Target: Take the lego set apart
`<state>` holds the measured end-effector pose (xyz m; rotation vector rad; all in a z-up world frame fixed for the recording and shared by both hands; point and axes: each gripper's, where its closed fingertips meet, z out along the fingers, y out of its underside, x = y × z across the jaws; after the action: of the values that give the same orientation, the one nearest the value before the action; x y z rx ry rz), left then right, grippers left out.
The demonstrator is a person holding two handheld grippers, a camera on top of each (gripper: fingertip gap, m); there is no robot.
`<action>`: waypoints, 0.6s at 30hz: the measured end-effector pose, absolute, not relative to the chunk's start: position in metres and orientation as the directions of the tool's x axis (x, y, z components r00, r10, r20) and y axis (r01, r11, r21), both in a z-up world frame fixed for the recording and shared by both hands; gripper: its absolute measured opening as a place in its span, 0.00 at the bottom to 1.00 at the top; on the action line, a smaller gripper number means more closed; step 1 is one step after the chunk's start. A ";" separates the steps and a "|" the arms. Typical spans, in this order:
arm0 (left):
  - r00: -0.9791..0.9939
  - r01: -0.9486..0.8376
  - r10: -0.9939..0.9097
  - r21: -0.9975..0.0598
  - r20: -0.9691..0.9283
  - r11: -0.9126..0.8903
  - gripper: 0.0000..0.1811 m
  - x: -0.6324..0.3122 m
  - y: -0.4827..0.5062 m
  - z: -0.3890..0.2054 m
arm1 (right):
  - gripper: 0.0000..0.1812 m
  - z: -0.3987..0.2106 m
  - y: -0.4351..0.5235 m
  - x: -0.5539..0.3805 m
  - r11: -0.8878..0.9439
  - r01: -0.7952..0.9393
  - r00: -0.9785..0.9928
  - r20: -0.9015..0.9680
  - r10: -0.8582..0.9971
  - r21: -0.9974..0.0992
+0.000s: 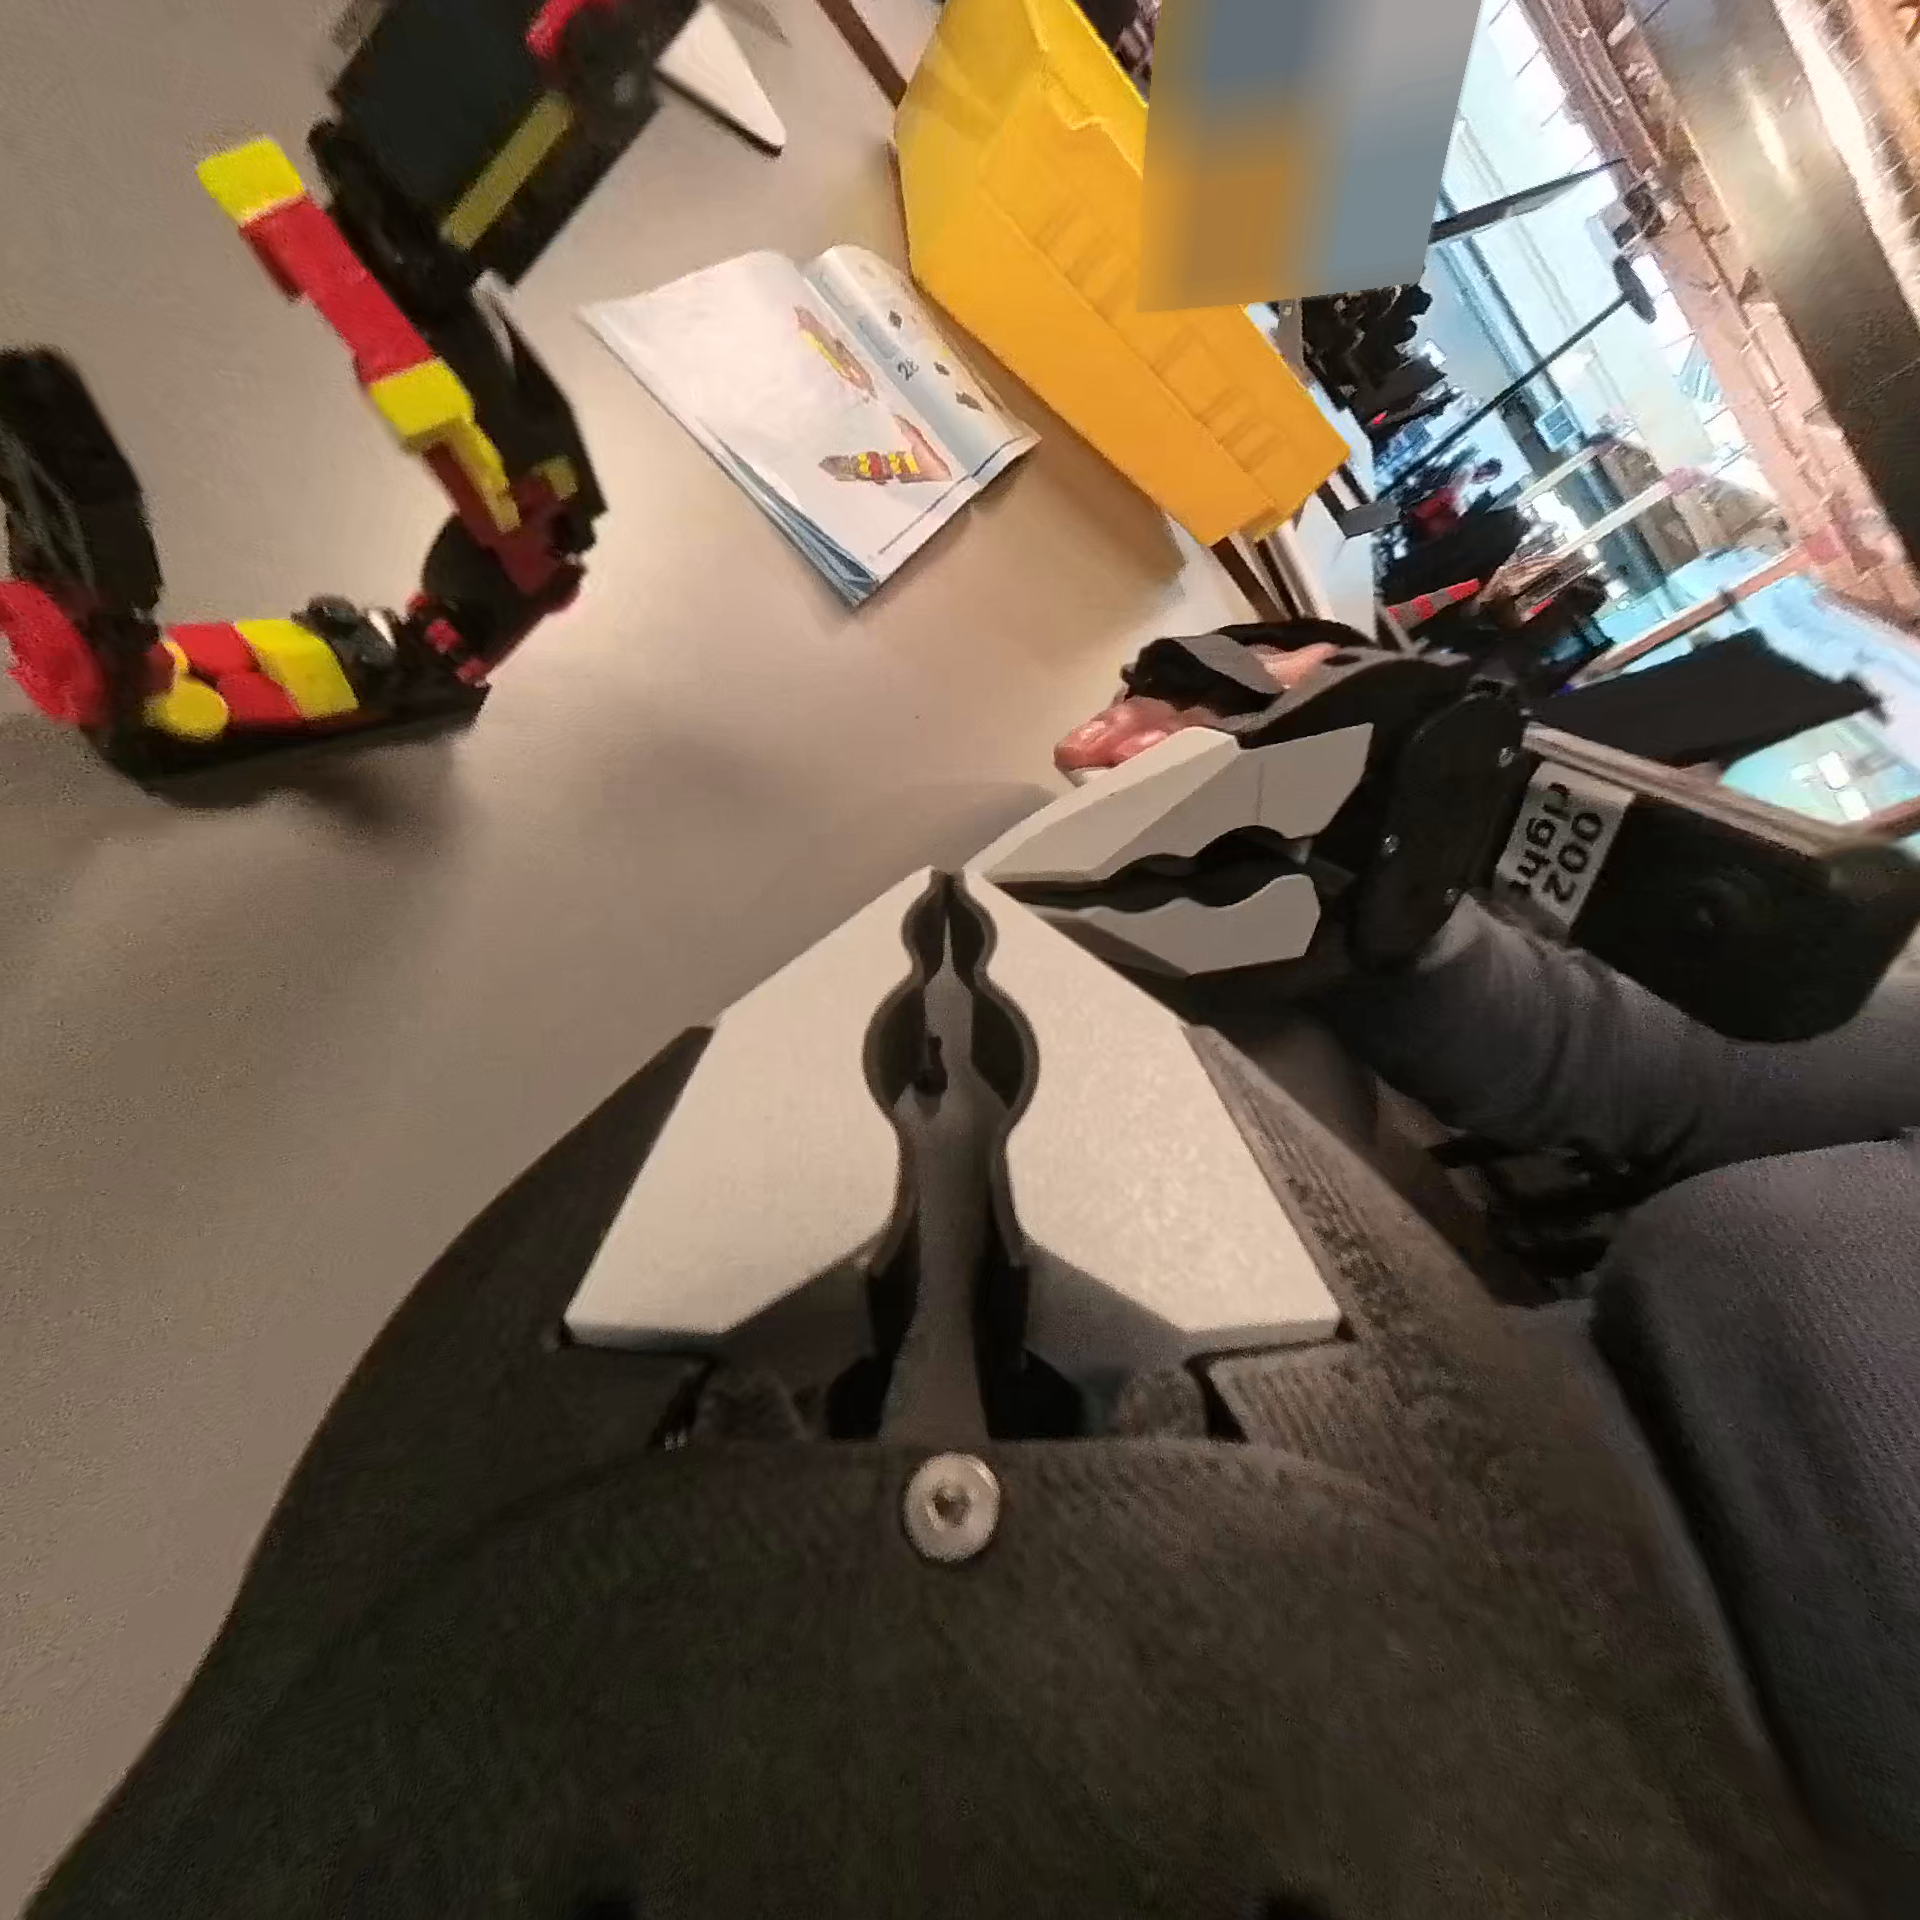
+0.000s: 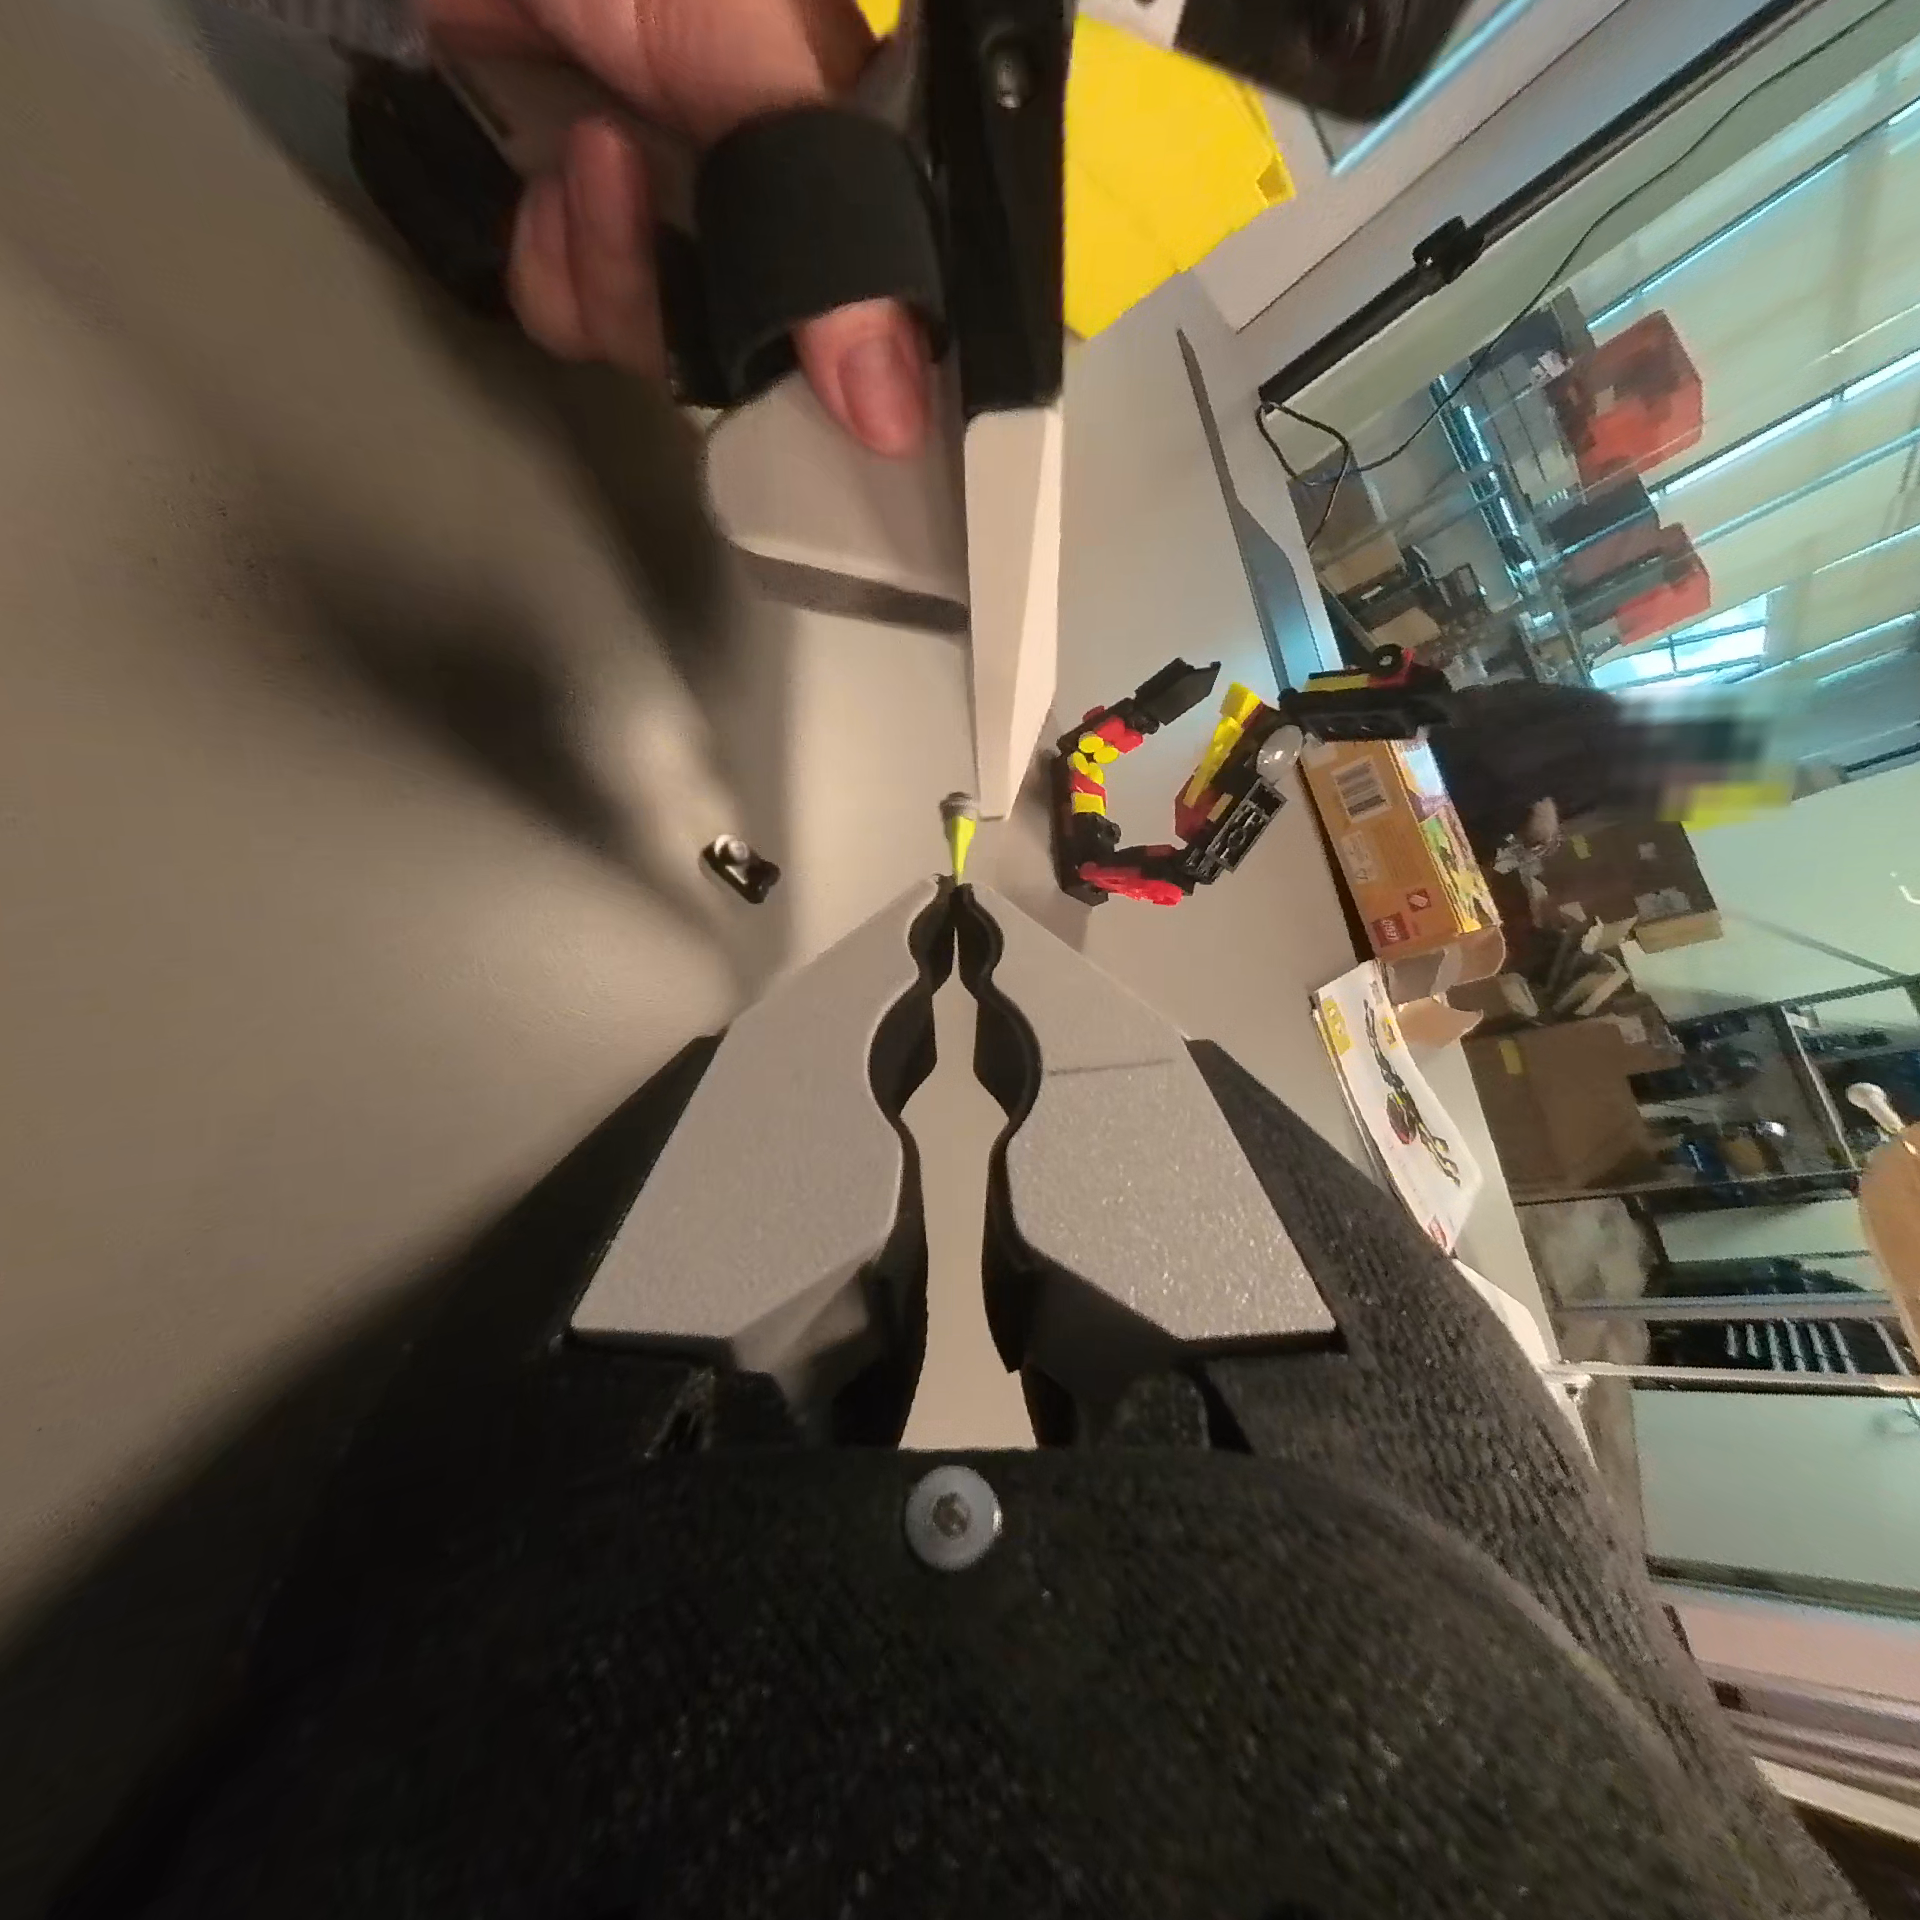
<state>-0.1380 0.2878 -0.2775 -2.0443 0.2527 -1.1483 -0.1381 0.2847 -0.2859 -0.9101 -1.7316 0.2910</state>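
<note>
left gripper (image 1: 948, 883): jaws closed, empty | right gripper (image 2: 951, 888): pinching yellow spike piece (image 2: 960, 831) at tips, seen only in right view | lego model (image 1: 312, 499) on table (image 1: 364, 1039), ahead-left of left gripper | small black piece (image 2: 740, 865) left of right tips

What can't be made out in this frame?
- Left wrist view: lego model is motion-blurred; its top runs off the edge.
- Left gripper: shut, contents unclear.
- Right wrist view: small black piece on the table, too small to identify.
</note>
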 end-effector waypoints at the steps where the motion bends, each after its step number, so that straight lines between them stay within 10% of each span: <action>1: 0.590 0.161 -0.537 -0.740 0.603 -0.654 0.00 -0.138 0.287 -0.275 | 0.00 -0.285 0.285 -0.138 0.674 0.426 -0.097 0.710 0.698 -0.604; 7: 0.719 -0.302 -0.695 -0.906 -0.012 -0.297 0.16 -0.140 0.279 -0.273 | 0.00 -0.284 0.286 -0.136 0.696 0.423 -0.099 0.734 0.672 -0.581; 11: 0.554 -0.752 -0.611 -0.655 -0.565 -0.076 0.22 -0.149 0.278 -0.282 | 0.00 -0.289 0.282 -0.137 0.738 0.422 -0.140 0.766 0.627 -0.527; 18: 0.405 -0.858 -0.610 -0.513 -0.681 0.003 0.17 -0.139 0.271 -0.294 | 0.00 -0.292 0.274 -0.137 0.780 0.397 -0.184 0.791 0.583 -0.483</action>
<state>-0.1393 0.2708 -0.2942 -1.6992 1.2965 0.3235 -0.1374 0.2741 -0.2916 -0.7576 -1.8081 0.1997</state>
